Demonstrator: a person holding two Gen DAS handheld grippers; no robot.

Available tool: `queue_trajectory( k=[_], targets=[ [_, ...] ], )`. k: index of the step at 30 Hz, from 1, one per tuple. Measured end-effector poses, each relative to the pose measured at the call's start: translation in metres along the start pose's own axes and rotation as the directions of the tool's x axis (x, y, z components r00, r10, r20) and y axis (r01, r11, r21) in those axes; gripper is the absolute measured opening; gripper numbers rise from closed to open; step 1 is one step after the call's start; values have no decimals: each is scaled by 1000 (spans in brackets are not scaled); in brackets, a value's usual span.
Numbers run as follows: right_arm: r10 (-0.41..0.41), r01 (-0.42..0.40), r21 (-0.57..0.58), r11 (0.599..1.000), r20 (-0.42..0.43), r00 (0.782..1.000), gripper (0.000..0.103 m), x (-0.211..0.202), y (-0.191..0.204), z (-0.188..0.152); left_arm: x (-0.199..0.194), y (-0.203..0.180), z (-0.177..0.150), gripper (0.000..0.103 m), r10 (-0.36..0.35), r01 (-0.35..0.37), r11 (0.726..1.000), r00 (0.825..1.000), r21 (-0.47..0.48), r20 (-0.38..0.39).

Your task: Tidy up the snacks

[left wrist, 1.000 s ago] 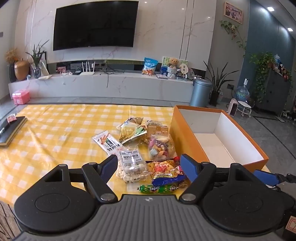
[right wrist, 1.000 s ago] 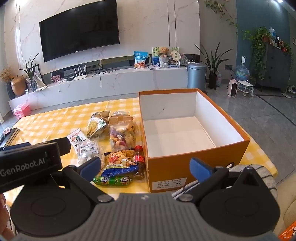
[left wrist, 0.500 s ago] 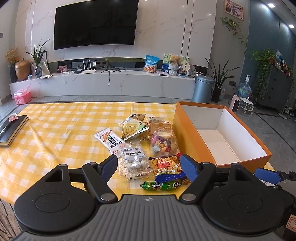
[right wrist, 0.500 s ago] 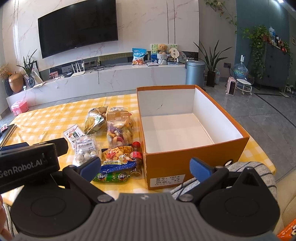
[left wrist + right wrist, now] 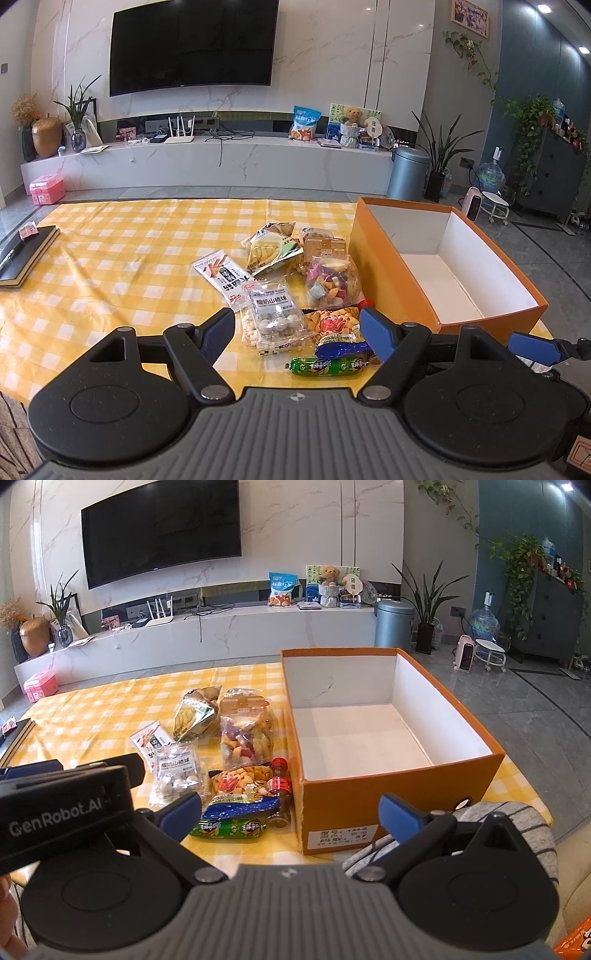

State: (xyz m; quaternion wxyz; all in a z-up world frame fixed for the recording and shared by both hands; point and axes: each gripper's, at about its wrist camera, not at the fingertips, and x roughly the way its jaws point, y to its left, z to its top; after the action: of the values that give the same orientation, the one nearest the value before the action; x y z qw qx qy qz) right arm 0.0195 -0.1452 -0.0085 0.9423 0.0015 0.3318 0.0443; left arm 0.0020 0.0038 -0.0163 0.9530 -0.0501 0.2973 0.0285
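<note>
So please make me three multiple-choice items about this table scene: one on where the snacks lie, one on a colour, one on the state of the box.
1. Where do the snack packets lie relative to the box, seen from the right wrist view?
A. inside it
B. to its left, on the tablecloth
C. on top of it

2. What colour is the outside of the box?
A. orange
B. green
C. black

3. What is the state of the box?
A. closed with a lid
B. open and full
C. open and empty

Answers: 1 B, the packets sit in a cluster left of the box wall. 2 A, its outer walls are orange, white inside. 3 C, no lid is on it and its white floor is bare.
</note>
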Motion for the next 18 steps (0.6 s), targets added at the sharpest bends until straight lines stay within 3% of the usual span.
queue_trajectory(
  k=[18],
  targets=[
    [6,-6,-41,999,-13,1000,100,4,15,0,6,12,-3,90,-4,3,1000,1000,-17,-27]
  ],
)
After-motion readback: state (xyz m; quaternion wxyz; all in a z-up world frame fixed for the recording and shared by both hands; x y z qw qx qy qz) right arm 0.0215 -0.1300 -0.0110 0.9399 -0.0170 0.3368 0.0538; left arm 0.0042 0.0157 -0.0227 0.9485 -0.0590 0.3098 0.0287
